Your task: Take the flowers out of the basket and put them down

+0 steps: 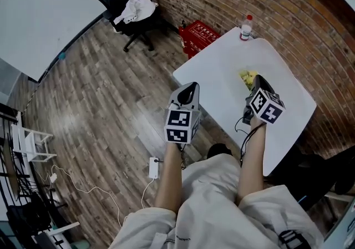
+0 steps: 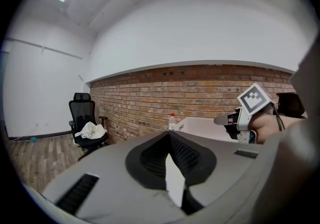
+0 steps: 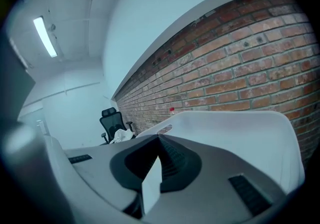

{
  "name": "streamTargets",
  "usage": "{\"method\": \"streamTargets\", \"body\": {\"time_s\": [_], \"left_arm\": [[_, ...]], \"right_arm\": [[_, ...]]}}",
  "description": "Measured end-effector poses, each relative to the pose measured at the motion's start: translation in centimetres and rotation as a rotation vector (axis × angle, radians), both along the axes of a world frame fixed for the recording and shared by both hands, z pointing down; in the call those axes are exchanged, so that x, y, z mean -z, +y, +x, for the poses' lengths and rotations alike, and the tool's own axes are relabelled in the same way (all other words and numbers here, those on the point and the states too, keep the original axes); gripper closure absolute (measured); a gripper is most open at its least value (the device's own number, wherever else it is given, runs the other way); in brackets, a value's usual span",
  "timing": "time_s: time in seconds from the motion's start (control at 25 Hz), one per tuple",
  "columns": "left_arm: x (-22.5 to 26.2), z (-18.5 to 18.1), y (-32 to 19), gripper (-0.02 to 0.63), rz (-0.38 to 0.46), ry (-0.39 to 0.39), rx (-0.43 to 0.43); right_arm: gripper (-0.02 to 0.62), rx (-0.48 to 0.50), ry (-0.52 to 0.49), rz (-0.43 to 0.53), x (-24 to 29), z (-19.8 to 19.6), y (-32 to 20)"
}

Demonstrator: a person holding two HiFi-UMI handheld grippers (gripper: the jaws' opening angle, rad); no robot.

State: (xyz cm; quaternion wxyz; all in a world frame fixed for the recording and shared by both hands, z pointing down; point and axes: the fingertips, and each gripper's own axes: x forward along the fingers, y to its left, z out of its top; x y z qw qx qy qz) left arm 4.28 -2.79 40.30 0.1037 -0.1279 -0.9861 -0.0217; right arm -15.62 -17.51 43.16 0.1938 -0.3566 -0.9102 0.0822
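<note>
While my left hand-held gripper (image 2: 169, 135) and right hand-held gripper (image 3: 159, 138) show shut, empty jaws, only the head view shows yellow flowers (image 1: 247, 77) lying on the table (image 1: 222, 70); print on the red crate (image 1: 198, 35) is unreadable.

No word or number can be read anywhere. The red crate (image 1: 198, 36), on the floor beyond the left claw (image 1: 189, 88), carries white print on its side, too small to make out. The bottle (image 1: 246, 27), at the far edge of the worktop (image 1: 222, 70) beyond the right claw (image 1: 258, 80), has a label that is only a blur. The marker cube (image 1: 179, 126) on each claw bears black-and-white square patterns, without letters. Small white print on the person's clothing (image 1: 211, 209), behind the left claw, is illegible.
</note>
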Motion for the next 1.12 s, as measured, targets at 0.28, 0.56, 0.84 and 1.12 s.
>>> {"method": "streamTargets", "body": {"time_s": [0.28,0.56,0.84,1.12], "left_arm": [[-0.9,-6.0,-0.9,0.579,0.036,0.013,-0.098],[-0.8,-13.7,-3.6,0.578,0.028,0.042,-0.245],[-1.5,-19.1,-4.3,0.580,0.026,0.094,-0.318],[-0.3,-24.6,-3.0,0.580,0.004,0.119,-0.374]], "right_arm": [[0.580,-0.077,-0.025,-0.007,1.9,-4.3,-2.7],[0.580,-0.162,-0.020,0.010,2.5,-9.2,-6.8],[0.580,-0.138,0.028,0.077,0.6,-12.0,-7.5],[0.580,-0.087,0.090,0.072,-0.4,-15.8,-5.8]]}}
